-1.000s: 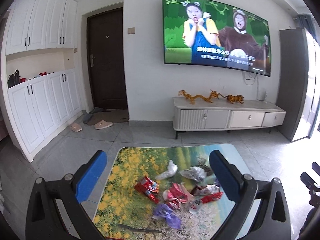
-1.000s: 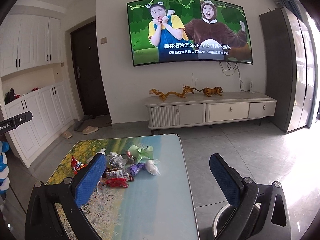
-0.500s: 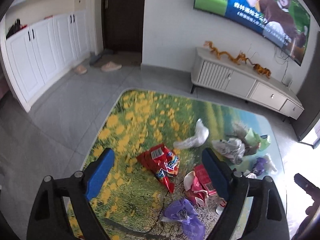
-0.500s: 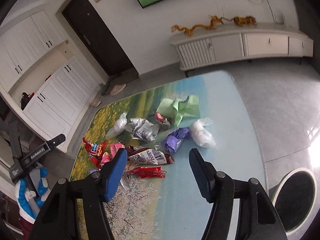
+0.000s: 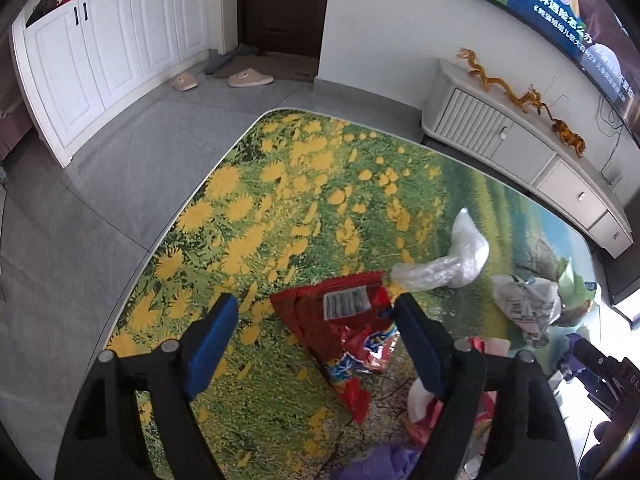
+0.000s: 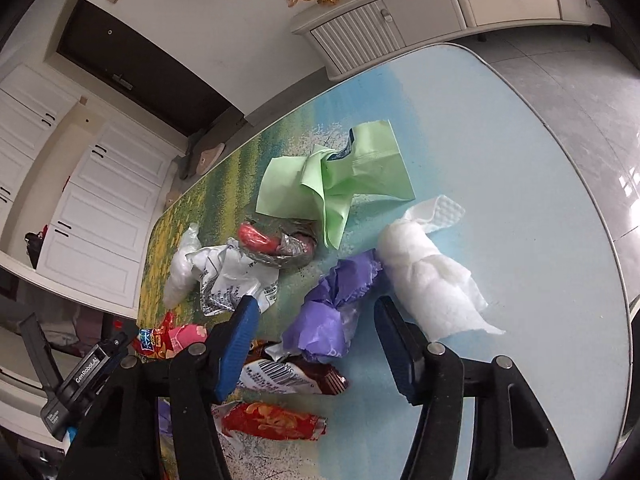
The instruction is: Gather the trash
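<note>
On the table [image 5: 248,200], the left claw [image 5: 316,312] is closing around the red snack bag [image 5: 344,328], pads not touching it. The right claw [image 6: 316,316] is closing around the purple wrapper [image 6: 328,312] just beside the white paper towel [image 6: 432,276], gripping nothing.

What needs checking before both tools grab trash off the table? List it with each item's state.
1. Left tool lined up on the red crinkled snack wrapper: ok; jaws closing, pads not pressing yet.
2. Right tool lined up on the crumpled purple plastic wrapper: ok; jaws closing, no contact seen.
3. White crumpled paper towel clear of the right tool: not ok, it lies against the purple wrapper.
4. Tools clear of each other: ok.
5. Bin within reach: cannot tell, none in view.
6. Printed table top free of liquid: ok.
</note>
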The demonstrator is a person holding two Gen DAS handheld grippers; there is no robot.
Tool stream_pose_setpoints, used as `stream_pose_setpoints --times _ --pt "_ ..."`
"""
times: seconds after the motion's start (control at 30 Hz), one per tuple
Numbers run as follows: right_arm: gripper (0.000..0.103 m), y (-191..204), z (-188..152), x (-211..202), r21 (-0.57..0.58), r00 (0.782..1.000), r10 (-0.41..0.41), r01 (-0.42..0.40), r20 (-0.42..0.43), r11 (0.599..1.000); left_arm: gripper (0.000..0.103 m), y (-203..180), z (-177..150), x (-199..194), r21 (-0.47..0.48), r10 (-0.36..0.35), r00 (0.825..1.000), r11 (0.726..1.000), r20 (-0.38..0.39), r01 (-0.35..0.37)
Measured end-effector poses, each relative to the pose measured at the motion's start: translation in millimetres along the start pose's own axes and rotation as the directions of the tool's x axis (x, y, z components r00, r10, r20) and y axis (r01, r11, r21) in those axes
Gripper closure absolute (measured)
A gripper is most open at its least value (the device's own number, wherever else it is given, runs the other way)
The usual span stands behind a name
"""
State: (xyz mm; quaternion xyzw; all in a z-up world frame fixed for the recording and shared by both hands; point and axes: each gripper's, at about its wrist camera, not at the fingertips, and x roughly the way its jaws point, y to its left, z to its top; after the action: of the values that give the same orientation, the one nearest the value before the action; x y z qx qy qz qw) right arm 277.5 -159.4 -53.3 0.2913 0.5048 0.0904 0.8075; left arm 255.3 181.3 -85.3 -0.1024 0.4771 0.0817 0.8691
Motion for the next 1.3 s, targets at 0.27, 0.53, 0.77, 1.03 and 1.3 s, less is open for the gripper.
stream_pose_setpoints --times 0.27,0.53,0.77,1.03,1.3 --pt "0.073 -3.3 2.6 12.2 -0.013 1.0 0.009 -0.009 -0.014 1.0 0.063 5.8 -6.4 7.5 -0.039 -0.039 0.999 0.999 -0.012 0.038" --pt "0.075 26.7 -9.2 -10.9 -0.117 0.997 0.044 -0.036 0.062 0.992 0.082 5.1 -14.3 -19.0 -0.025 -0.138 0.989 0.99 0.056 0.14" --pt "0.075 48.7 -31.6 -61.3 -0.198 0.986 0.093 -0.064 0.14 0.978 0.083 -6.9 -22.2 -76.4 0.033 -0.227 0.962 0.974 0.151 0.225" --pt "0.075 63.5 -65.6 -107.7 -0.293 0.978 0.125 -0.072 0.166 0.953 0.083 -49.3 -53.0 -136.0 0.145 -0.337 0.917 0.939 0.215 0.312" --pt "0.075 51.8 -117.4 -71.1 -0.392 0.996 0.068 -0.084 -0.054 0.916 0.083 -52.8 -70.8 -157.0 0.191 -0.369 0.903 0.924 0.218 0.331"
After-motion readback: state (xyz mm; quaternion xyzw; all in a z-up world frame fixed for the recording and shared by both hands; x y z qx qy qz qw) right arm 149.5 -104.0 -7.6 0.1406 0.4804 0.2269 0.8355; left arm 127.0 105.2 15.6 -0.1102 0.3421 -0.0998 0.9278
